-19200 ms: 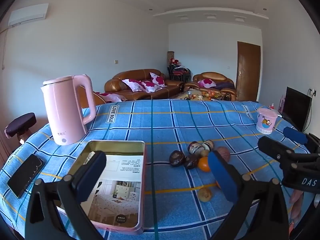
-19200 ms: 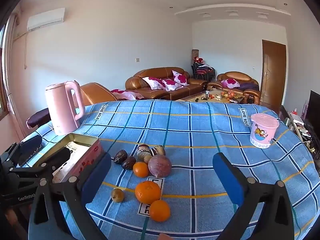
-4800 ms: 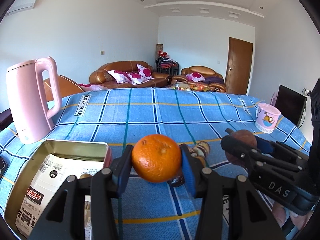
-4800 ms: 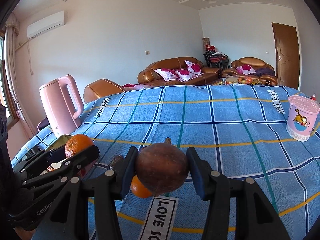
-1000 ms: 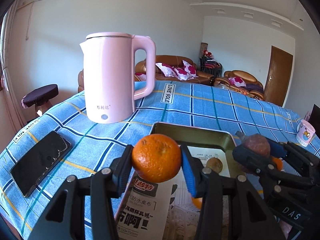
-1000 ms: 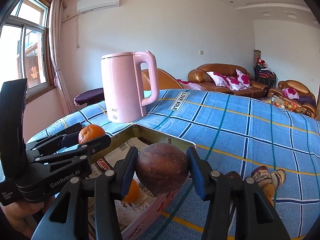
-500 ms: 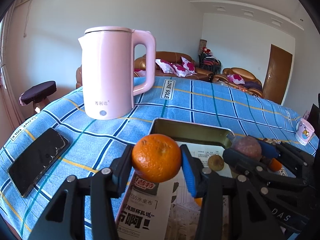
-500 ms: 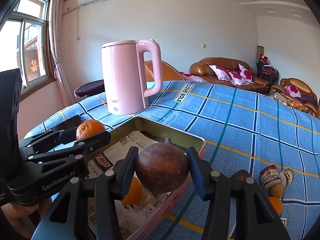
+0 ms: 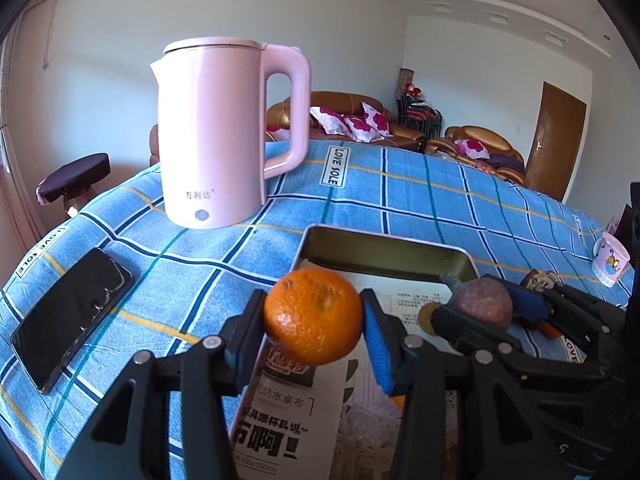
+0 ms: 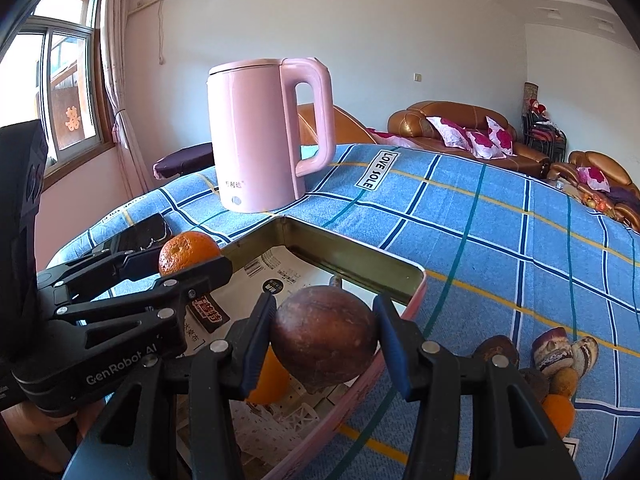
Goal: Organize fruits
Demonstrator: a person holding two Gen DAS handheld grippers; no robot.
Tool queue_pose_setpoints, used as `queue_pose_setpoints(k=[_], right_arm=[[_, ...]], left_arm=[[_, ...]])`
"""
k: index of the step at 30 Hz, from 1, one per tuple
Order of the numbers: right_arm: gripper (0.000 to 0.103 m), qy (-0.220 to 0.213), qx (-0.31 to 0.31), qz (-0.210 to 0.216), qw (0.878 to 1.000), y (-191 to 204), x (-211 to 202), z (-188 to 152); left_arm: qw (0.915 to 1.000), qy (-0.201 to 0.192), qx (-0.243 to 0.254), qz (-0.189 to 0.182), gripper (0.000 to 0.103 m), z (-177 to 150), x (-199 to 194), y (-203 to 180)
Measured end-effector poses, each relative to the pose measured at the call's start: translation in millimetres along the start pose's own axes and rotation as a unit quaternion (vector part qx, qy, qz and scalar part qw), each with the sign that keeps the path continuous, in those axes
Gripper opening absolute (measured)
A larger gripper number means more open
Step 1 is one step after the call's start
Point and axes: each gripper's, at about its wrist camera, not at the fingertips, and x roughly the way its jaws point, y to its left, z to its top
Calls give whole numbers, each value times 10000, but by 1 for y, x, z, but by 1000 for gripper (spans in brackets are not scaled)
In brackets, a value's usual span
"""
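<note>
Left tool [image 9: 314, 316] clamps an orange [image 9: 313, 316]; right tool [image 10: 324, 336] clamps a round brown fruit [image 10: 324, 336], stem up.

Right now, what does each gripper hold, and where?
Left gripper: round orange mandarin, jaws on opposite sides. Right gripper: round brown fruit, likewise.

Both wrist views look down along their fingers, close over the tin [image 9: 384, 254] [image 10: 352, 258] — sharing it and the kettle [image 9: 216, 132] [image 10: 260, 132].

surface: blue checked tablecloth [image 9: 400, 200] | on it: pink kettle [image 9: 216, 136], phone [image 9: 68, 316], tin tray [image 9: 384, 252], loose fruit [image 10: 560, 360]
</note>
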Motion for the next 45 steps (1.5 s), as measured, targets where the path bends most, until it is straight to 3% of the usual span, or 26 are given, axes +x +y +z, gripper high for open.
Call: queue_pose_setpoints(k=[16,30,37,45], right_arm=[[53,136,63,90,9998,-2,5,0],[64,-158,261,-28,9995,-11,-8,-2],[65,-319,347,-393,9981,-38,-39,-6],[65,-152,781,-1422,9866,-116,-88,-34]], left_arm=[[9999,85,-52,15,52,1,3,1],[9990,-167,-380,159,92,2,-7,14],[9985,-406,-346,-115,97,7,-25,-6],[9977,-500,-117,-444,98,11,-34,-51]])
